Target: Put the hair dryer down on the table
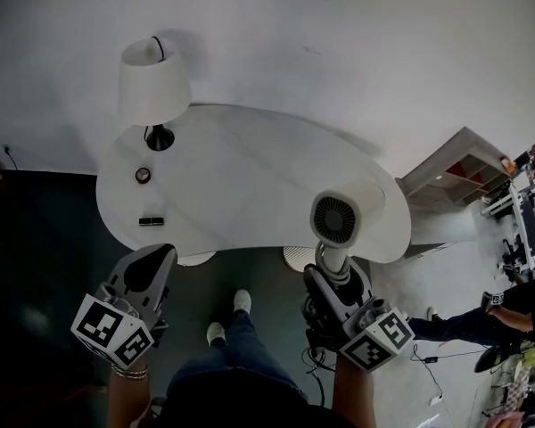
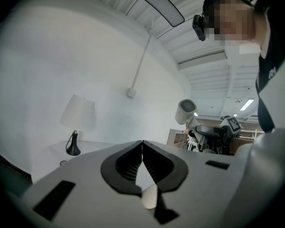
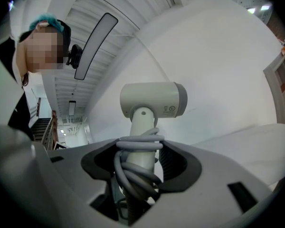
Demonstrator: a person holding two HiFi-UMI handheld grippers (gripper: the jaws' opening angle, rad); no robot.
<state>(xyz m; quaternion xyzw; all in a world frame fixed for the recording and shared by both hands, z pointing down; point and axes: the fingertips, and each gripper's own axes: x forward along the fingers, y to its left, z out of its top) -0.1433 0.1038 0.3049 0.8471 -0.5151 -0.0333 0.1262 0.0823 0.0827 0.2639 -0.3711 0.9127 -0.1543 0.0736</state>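
A white hair dryer [image 1: 339, 218] stands upright in my right gripper [image 1: 332, 273], its round grille facing up at the head camera. It hangs over the front right edge of the white curved table [image 1: 250, 176]. In the right gripper view the dryer's barrel [image 3: 154, 99] lies crosswise above the handle. A grey cord [image 3: 138, 163] is wound round that handle, and the right gripper [image 3: 140, 161] is shut on handle and cord. My left gripper [image 1: 154, 259] hovers off the table's front left edge. Seen from the left gripper [image 2: 142, 151] itself, the jaws meet with nothing between them, and the hair dryer [image 2: 185, 112] shows at the right.
A white-shaded lamp [image 1: 153, 80] stands at the table's far left, also seen as the lamp [image 2: 77, 114]. A small round object [image 1: 143, 175] and a small dark block [image 1: 152, 221] lie near the left edge. A shelf unit [image 1: 459, 172] and another person's legs [image 1: 464, 325] are at right.
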